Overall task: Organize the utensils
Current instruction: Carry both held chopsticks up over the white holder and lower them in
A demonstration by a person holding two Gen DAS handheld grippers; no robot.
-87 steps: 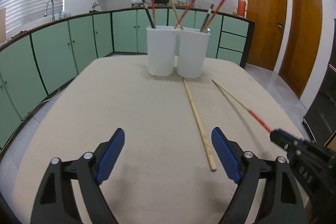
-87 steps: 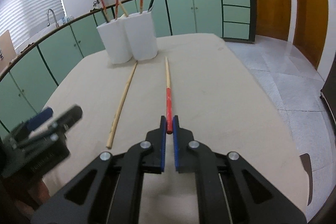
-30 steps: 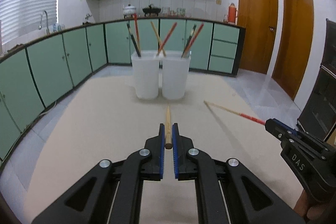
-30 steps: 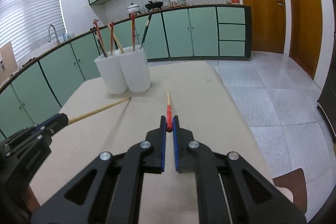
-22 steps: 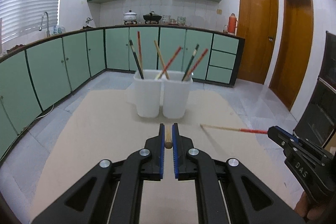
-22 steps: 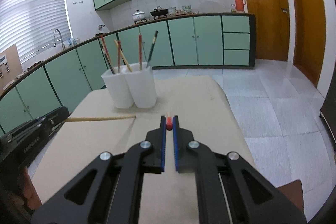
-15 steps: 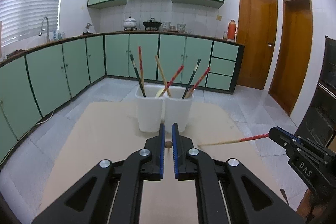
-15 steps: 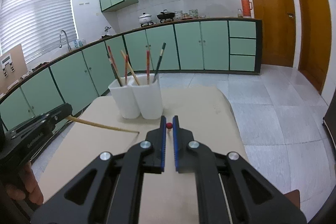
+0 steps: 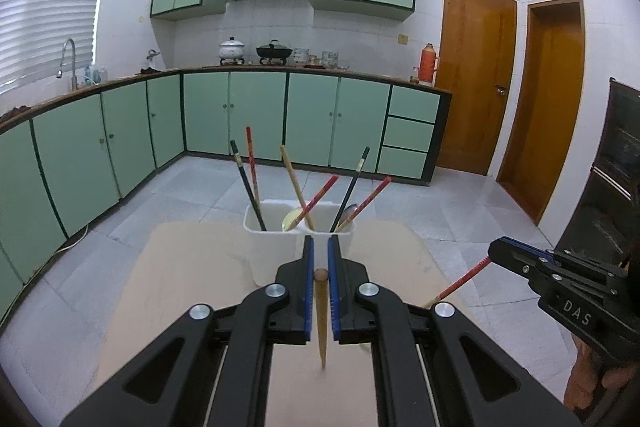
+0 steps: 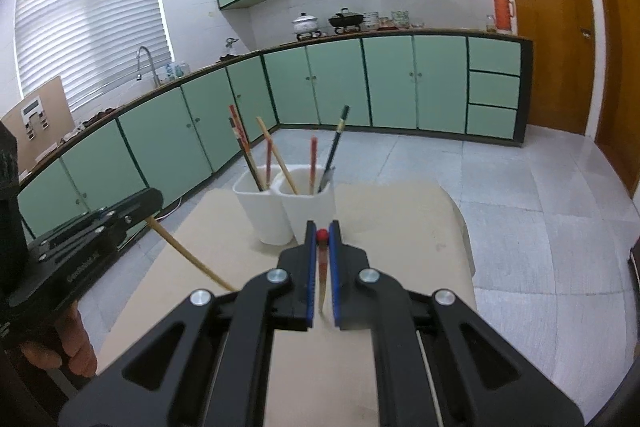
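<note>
My left gripper (image 9: pixel 319 259) is shut on a plain wooden chopstick (image 9: pixel 321 315), whose thin end hangs down toward the beige table (image 9: pixel 192 275). My right gripper (image 10: pixel 321 241) is shut on a red-topped chopstick (image 10: pixel 321 267), also tip-down. Both are raised above the table, short of two white holder cups (image 9: pixel 298 227) (image 10: pixel 288 207) that stand side by side at the far end with several chopsticks leaning in them. The right gripper (image 9: pixel 516 257) shows at the right edge of the left wrist view with its chopstick (image 9: pixel 460 281). The left gripper (image 10: pixel 132 211) and its chopstick (image 10: pixel 188 255) show at the left of the right wrist view.
The table's far edge lies just behind the cups, with tiled floor (image 9: pixel 460 211) beyond. Green cabinets (image 9: pixel 256 115) and a counter run along the far wall. Two wooden doors (image 9: pixel 476 83) stand at the right. A person's hand (image 10: pixel 60 347) holds the left gripper's handle.
Both grippers have risen off the table with their chopsticks, which now hang tip-down instead of lying forward. The cups now sit lower in both views.
</note>
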